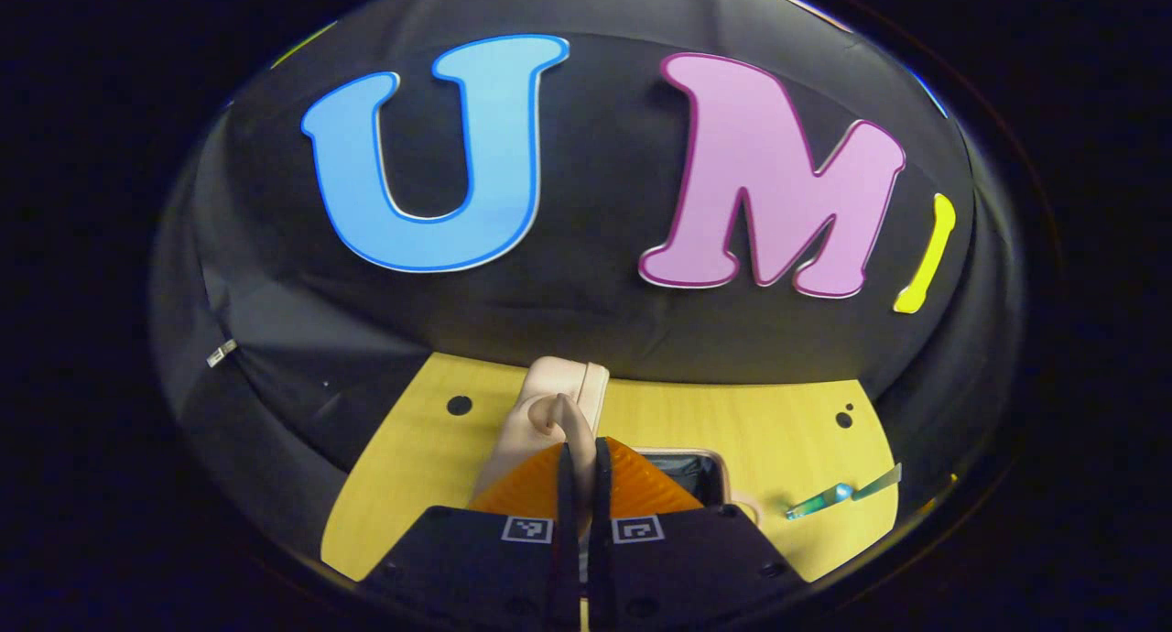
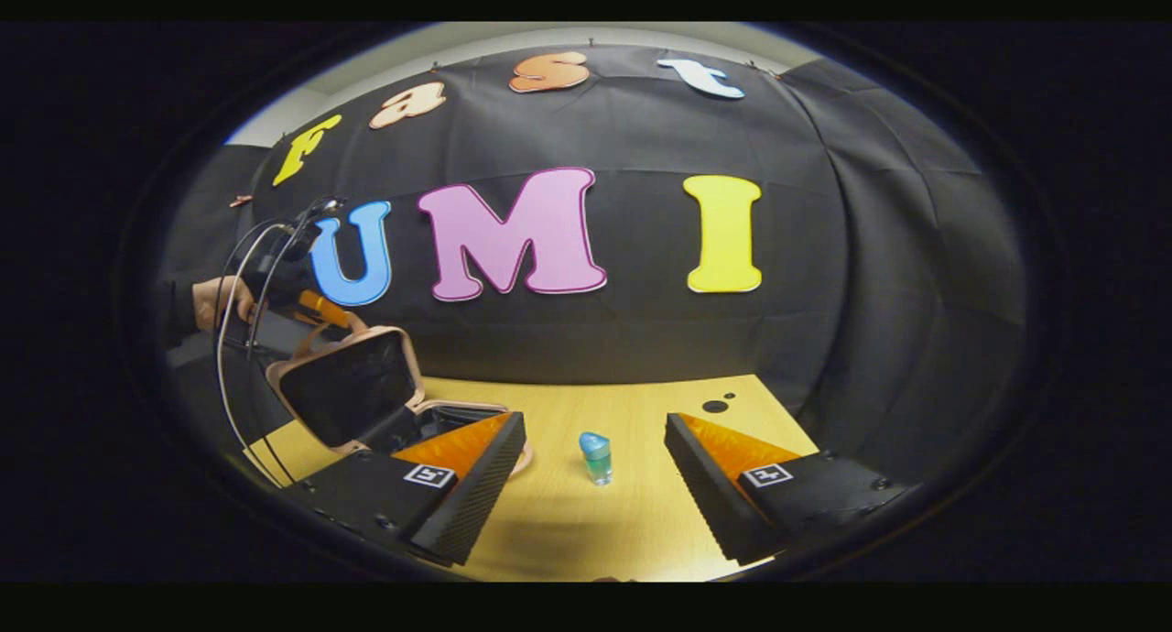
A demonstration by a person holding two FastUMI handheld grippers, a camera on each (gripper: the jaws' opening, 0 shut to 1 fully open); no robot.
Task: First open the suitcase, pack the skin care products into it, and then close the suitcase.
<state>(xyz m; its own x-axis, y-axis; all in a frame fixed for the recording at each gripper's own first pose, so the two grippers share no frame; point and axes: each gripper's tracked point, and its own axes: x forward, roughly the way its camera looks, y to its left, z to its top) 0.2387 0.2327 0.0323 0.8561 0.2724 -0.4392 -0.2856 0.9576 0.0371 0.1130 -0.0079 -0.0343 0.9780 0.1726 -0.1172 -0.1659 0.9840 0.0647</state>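
Observation:
A small pink suitcase (image 2: 403, 412) lies on the yellow table, its lid (image 2: 348, 398) raised and showing a dark inside. My left gripper (image 1: 583, 446) is shut on the pink handle (image 1: 555, 414) at the lid's top edge and holds the lid up; it also shows far left in the right gripper view (image 2: 316, 310), with a hand (image 2: 215, 302) behind it. A small green bottle with a blue cap (image 2: 595, 458) stands upright on the table, right of the suitcase. My right gripper (image 2: 595, 423) is open, and the bottle stands a little beyond its spread fingers.
The yellow table (image 2: 641, 522) has dark holes (image 2: 714, 406) near its back right corner. Black cloth walls close the booth behind and on both sides. Cables (image 2: 229, 339) hang from the left gripper. The same bottle (image 1: 824, 499) appears right of the suitcase's dark opening (image 1: 687, 472).

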